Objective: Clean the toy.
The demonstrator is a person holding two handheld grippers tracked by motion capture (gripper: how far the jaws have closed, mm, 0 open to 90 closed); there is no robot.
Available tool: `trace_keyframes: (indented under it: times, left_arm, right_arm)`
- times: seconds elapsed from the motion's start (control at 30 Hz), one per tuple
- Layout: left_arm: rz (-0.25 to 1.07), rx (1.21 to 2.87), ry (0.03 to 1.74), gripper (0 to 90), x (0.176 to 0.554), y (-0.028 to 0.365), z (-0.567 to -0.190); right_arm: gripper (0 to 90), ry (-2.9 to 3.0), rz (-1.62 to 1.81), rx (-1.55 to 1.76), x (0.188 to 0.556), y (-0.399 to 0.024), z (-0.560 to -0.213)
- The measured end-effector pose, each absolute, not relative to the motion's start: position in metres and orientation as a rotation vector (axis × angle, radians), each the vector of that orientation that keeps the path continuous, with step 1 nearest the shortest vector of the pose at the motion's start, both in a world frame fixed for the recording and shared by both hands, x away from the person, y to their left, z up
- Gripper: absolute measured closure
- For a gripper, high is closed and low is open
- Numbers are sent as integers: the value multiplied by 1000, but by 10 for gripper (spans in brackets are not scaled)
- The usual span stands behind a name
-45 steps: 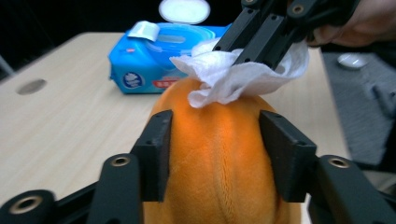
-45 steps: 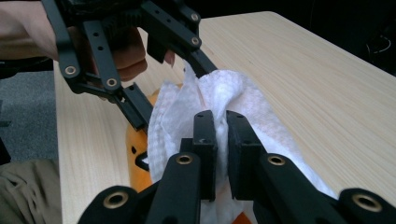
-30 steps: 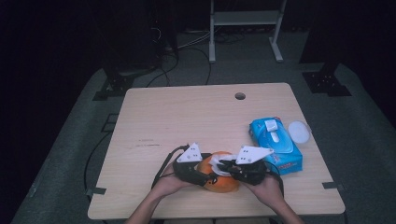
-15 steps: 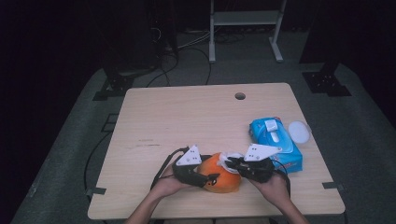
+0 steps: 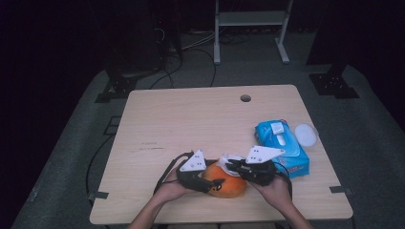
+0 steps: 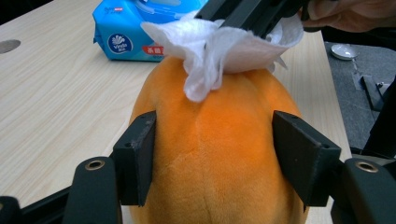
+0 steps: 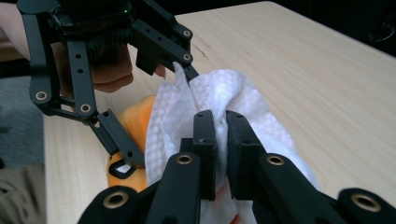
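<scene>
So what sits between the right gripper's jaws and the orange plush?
A white wipe, pinched by the right gripper, lies on top of the orange plush; this shows in both gripper views.

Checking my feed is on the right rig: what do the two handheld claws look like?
Both are black. The left claw and right claw each carry a pale grey three-cornered plate with small dark holes on top, and a black cable trails from each. In the gripper views, each has flat rectangular black jaws on perforated link bars with brass-coloured pivot rivets. The forearms appear bare, no sleeves visible.
</scene>
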State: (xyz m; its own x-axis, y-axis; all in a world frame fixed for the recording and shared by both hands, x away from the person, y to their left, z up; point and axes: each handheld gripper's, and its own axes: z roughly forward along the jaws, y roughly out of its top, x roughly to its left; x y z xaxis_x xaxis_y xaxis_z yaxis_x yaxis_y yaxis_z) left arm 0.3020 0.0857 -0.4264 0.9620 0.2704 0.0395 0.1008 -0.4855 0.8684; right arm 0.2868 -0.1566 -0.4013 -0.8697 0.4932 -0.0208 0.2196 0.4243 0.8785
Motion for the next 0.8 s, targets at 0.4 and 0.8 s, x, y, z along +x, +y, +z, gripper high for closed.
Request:
trace_keyframes:
  times: [0.4,0.8]
  left_arm:
    - [193,2094,294,326,305,90,-423]
    - [167,2074,322,359,308,100,-430]
  right_arm:
    - [825,2432,1392,521,277,-141,-403]
    - [825,2391,1388,646,283,-174,-406]
